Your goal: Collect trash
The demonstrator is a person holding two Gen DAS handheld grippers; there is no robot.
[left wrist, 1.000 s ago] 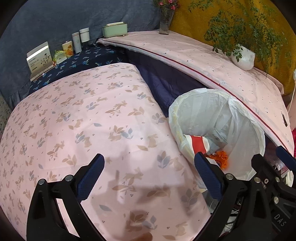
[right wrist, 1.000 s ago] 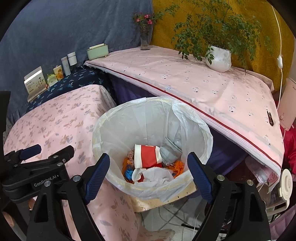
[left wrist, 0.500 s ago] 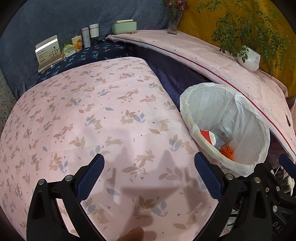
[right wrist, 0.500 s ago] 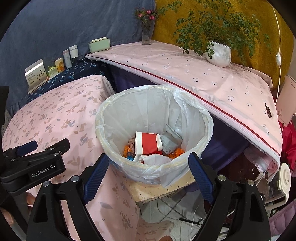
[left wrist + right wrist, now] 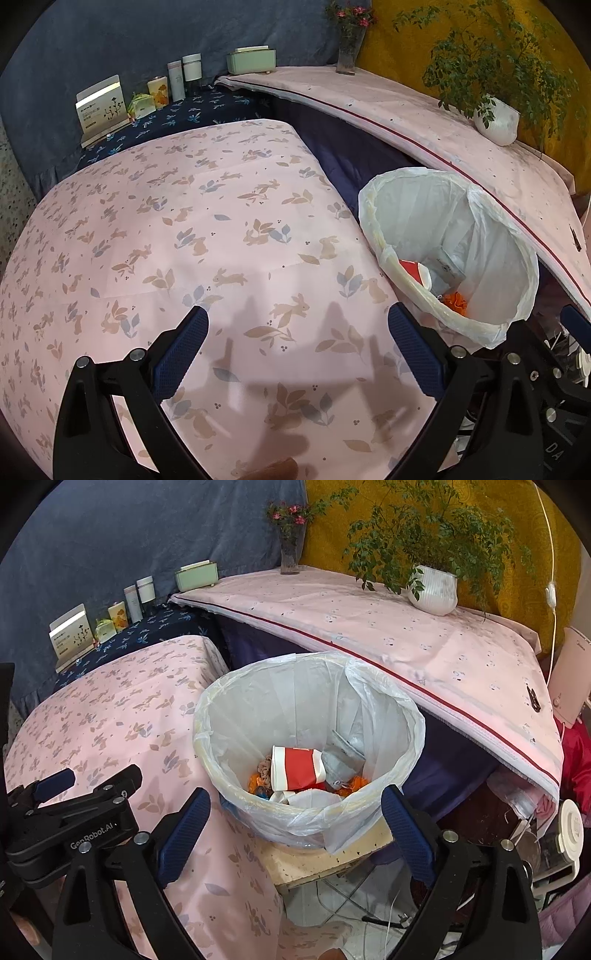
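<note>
Bin just beyond right gripper, jaws opening, empty; left gripper wide, bin to its right

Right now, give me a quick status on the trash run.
Left gripper open, empty, over the pink tablecloth. Right gripper opening, nothing between fingers, above the bin. Red cup inside. Nothing in the way.

A potted plant and flower vase are standing on the pink cloth; 2 white bottles are lining the blue wall.
</note>
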